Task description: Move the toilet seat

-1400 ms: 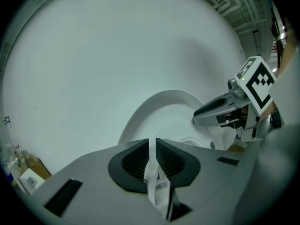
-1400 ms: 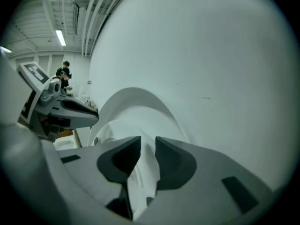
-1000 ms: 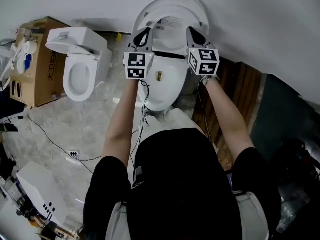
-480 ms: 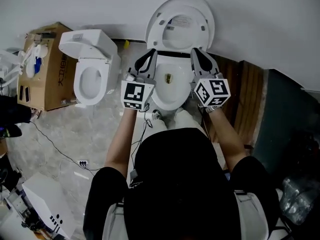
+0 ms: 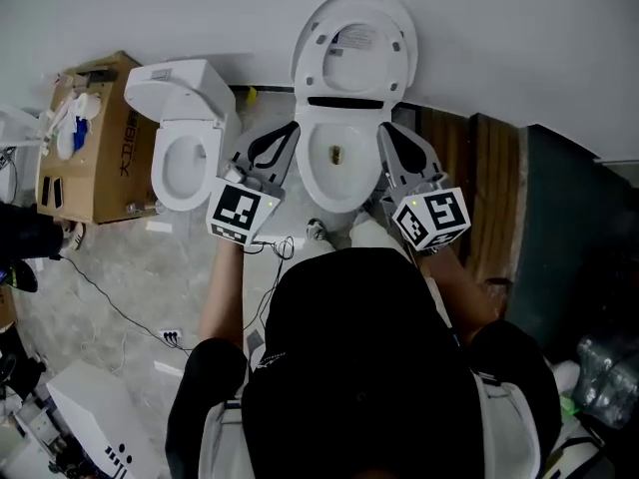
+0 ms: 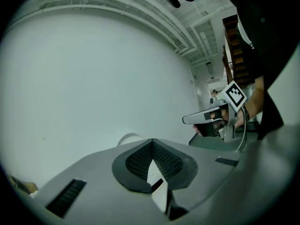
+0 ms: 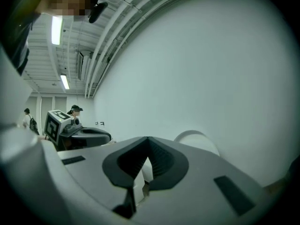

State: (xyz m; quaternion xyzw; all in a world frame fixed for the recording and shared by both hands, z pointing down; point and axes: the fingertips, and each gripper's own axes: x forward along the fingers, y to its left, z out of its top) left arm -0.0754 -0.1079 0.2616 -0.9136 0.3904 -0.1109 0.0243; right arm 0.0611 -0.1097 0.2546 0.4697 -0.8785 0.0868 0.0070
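- Cardboard box [image 5: 95, 133], far to the left of the left gripper [image 5: 282, 136]: dark print runs down its side, too small and sideways to read.
- Sticker [image 5: 351, 38] in the middle of the raised toilet seat [image 5: 318, 43]: has print, but none is legible.
- Marker cube [image 5: 240, 214] on the left gripper and the matching one on the right gripper [image 5: 392, 136]: black-and-white square codes only, no words.
- Left gripper: jaws clenched together with nothing between them, touching nothing.
- Right gripper: jaws also closed tight and empty, with no contact.
- The toilet seat stands upright against the wall [image 5: 519, 38], ahead of both gripper tips and between them, clear of both.
- The open bowl [image 5: 334, 163] lies between the two grippers, one on each flank of its rim.
- A second toilet [image 5: 185, 138] stands just left of the left gripper.
- A cable [image 5: 110, 297] runs over the floor, behind and left of the left gripper.
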